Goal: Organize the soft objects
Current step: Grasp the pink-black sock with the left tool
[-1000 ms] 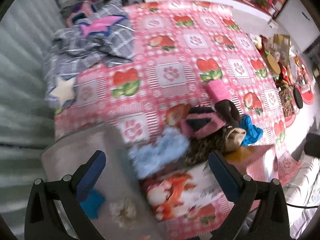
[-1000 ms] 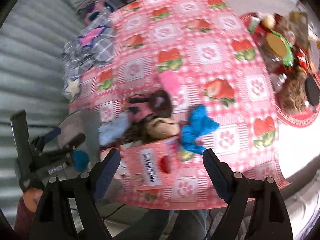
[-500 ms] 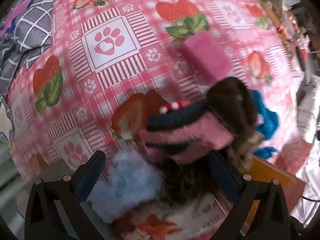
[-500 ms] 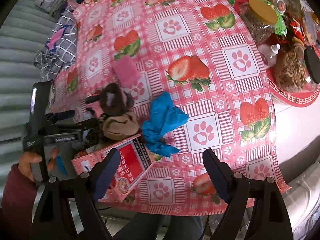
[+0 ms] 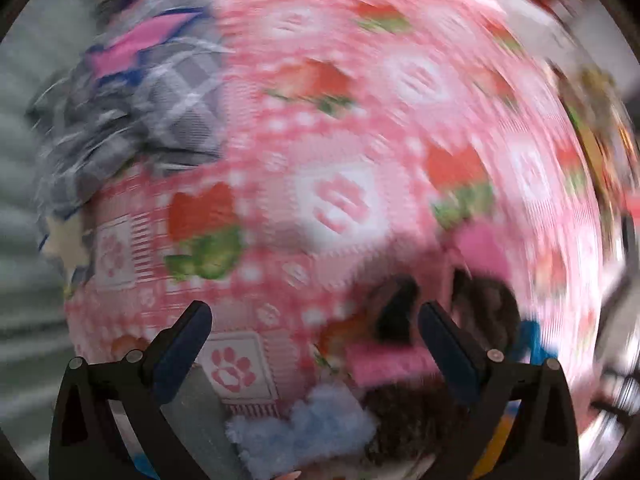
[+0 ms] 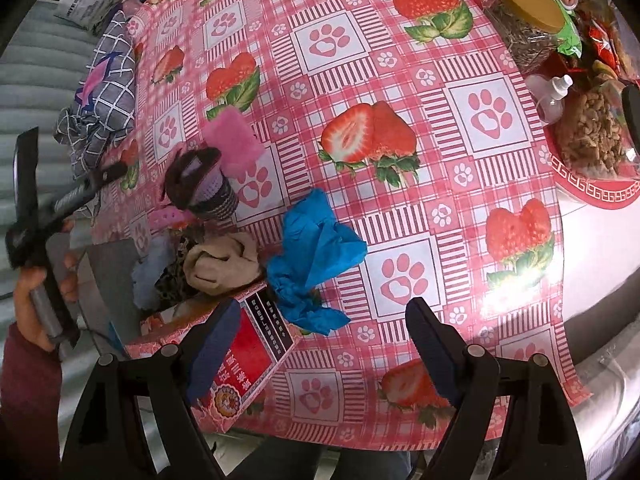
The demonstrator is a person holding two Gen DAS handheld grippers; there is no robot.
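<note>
**Sorting barely begun: soft things heaped at the near edge, both tools empty**

Left wrist view, badly smeared by motion. Left tool (image 5: 312,344) spread wide, nothing between its jaws, aimed down at the strawberry-and-paw tabletop (image 5: 340,128). Just below and right of the jaws, a heap of soft things: a pink-and-dark striped piece (image 5: 390,360), a pale blue fluffy piece (image 5: 308,432), a dark brown fuzzy piece (image 5: 486,308), a pink fuzzy block (image 5: 480,248) a little further out. At far left, a grey checked cloth (image 5: 160,104) bunched at the tabletop's edge. Too blurred to tell whether any item sits in a container.

Right wrist view, sharp. Right tool (image 6: 316,344) likewise gaping and empty, hanging over the near edge. Between and just beyond its jaws, a blue crumpled cloth (image 6: 316,248) loose on the tabletop, touching the corner of a red printed box (image 6: 240,356). Beside the box, a beige rolled cloth (image 6: 220,260) and the pale blue piece, seemingly resting in or on the open box; cannot tell which. Further out, the dark brown piece, a striped sock-like roll and the pink block, all still lying out. At left, a hand in a dark red sleeve (image 6: 38,300) gripping the left tool's handle. Jars and snacks (image 6: 528,24) at far right, well apart.

Judged so: a few pieces perhaps gathered at the box, most still left to collect.
</note>
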